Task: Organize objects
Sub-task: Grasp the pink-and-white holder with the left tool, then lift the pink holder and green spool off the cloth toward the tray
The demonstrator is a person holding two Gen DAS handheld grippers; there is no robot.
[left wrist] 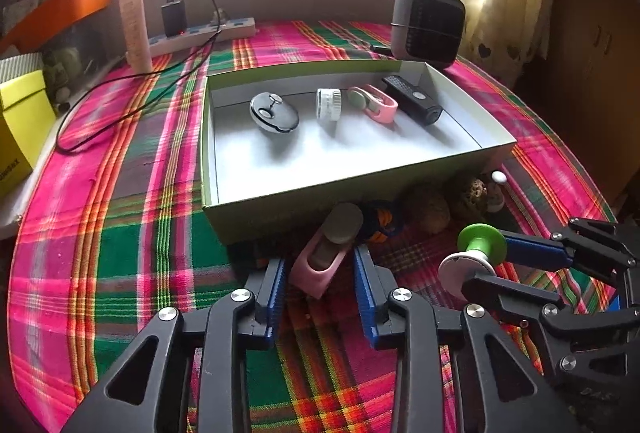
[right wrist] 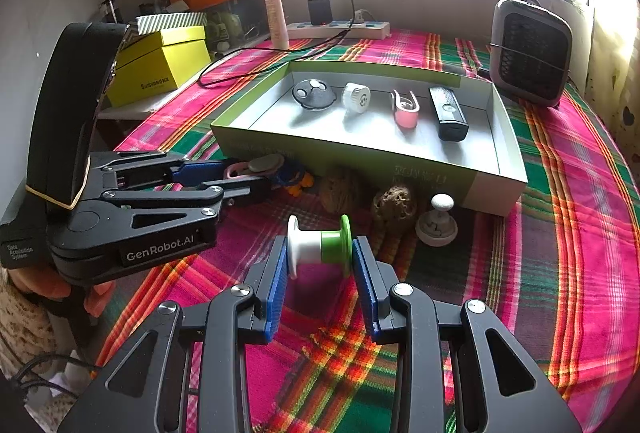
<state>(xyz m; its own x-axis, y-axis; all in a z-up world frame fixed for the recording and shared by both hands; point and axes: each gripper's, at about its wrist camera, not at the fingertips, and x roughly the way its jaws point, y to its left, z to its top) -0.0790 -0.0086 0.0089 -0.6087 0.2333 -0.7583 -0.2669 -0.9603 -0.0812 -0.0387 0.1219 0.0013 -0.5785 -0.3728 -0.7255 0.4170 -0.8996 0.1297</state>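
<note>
Right hand-held gripper [right wrist: 320, 253] clamped on green-white spool [right wrist: 319, 245], held above plaid worktop [right wrist: 560, 233]. Left hand-held gripper [left wrist: 320, 265] spread around pink clip [left wrist: 324, 253], pads not clearly touching it, just beside open box [left wrist: 224, 169].

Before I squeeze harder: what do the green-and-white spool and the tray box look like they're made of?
Green-and-white spool: looks like hard moulded plastic, smooth with a slight sheen on its flanges. Tray box: apparently cardboard, matte, with thin folded walls, white inside and green outside. Neither material is certain from looks alone.
</note>
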